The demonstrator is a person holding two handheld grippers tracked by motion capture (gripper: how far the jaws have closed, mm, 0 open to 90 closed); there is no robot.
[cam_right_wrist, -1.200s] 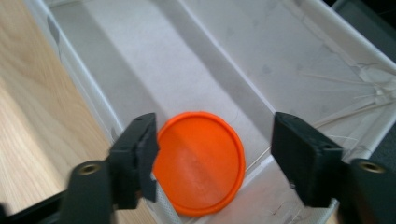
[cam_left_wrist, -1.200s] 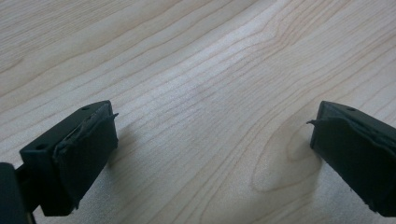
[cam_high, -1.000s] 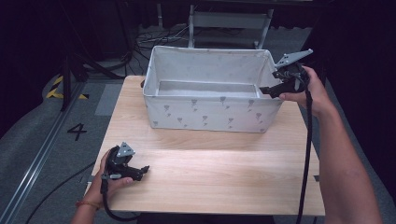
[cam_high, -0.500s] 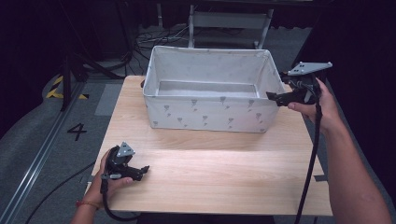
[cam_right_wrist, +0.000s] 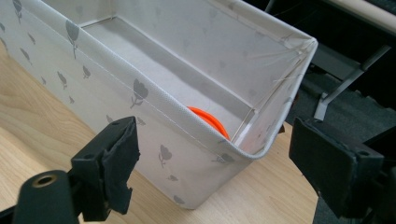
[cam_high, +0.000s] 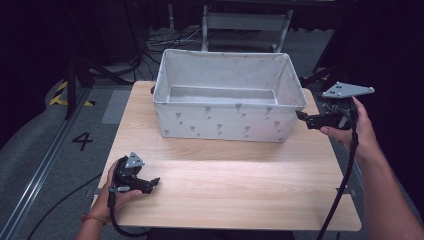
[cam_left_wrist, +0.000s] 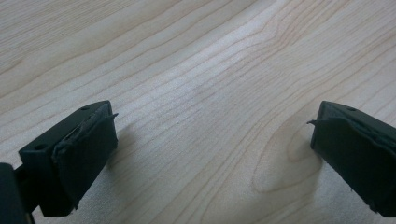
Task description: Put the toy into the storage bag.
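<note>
While my left gripper (cam_high: 150,183) is resting wide apart on the wooden table (cam_high: 240,185), my right gripper (cam_high: 303,118), jaws spread, is hovering beside the fabric bin (cam_high: 227,120) holding an orange disc (cam_right_wrist: 208,122).

The rectangular fabric bin (cam_high: 227,122) on the far half is white, printed with small grey tulips. An orange round object (cam_right_wrist: 208,120) lies inside its right end. The wooden table (cam_high: 240,185) is pale, grained.
</note>
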